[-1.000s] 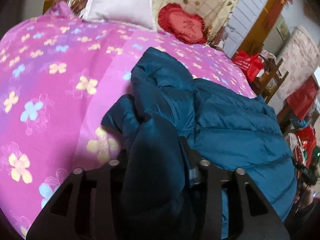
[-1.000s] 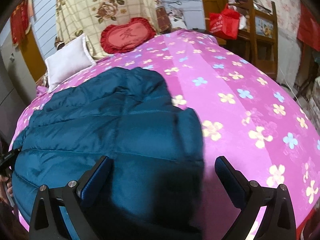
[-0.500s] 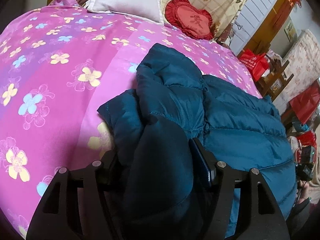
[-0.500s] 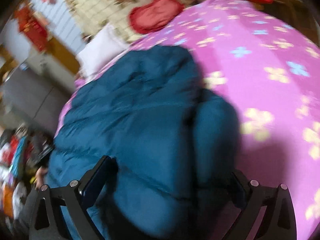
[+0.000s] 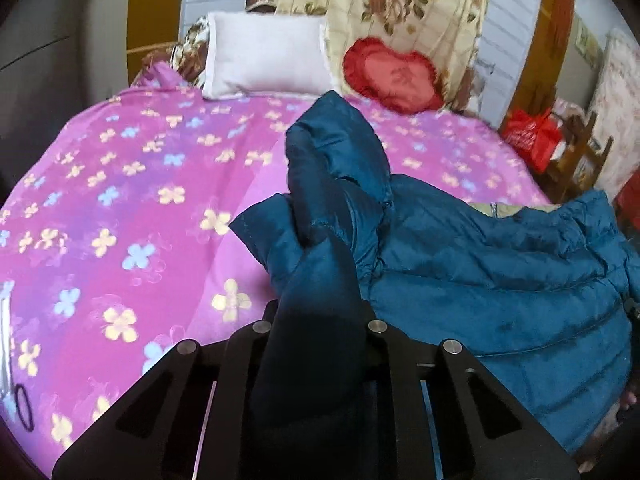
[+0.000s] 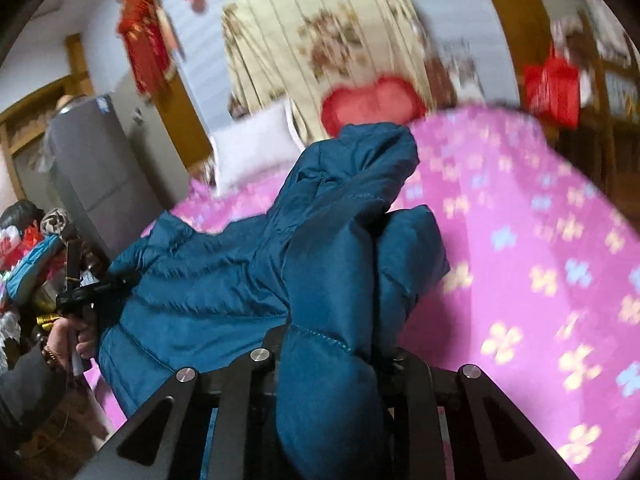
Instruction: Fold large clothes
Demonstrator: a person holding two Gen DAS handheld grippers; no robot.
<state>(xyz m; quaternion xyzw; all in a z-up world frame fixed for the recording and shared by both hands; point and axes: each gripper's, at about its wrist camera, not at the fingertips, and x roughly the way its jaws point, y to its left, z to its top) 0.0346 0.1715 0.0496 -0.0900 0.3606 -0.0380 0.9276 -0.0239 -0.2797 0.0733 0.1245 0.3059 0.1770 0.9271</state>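
A teal puffer jacket (image 5: 480,264) lies on a pink flowered bedspread (image 5: 120,208). My left gripper (image 5: 320,320) is shut on a bunched fold of the jacket, which rises between its fingers and hides the tips. My right gripper (image 6: 332,344) is shut on another fold of the same jacket (image 6: 224,280), lifted off the bed; its fingertips are hidden by cloth. The right wrist view is blurred. My left hand with its gripper (image 6: 76,300) shows at the left edge of the right wrist view.
A white pillow (image 5: 264,56) and a red heart cushion (image 5: 392,76) lie at the head of the bed, in front of a floral cover (image 5: 400,4). A wooden chair with a red bag (image 5: 532,140) stands right. A black hair tie (image 5: 24,408) lies near the left edge.
My right gripper went from open over the jacket to shut on a fold and lifted it. My left gripper kept its hold and rose, pulling the jacket up.
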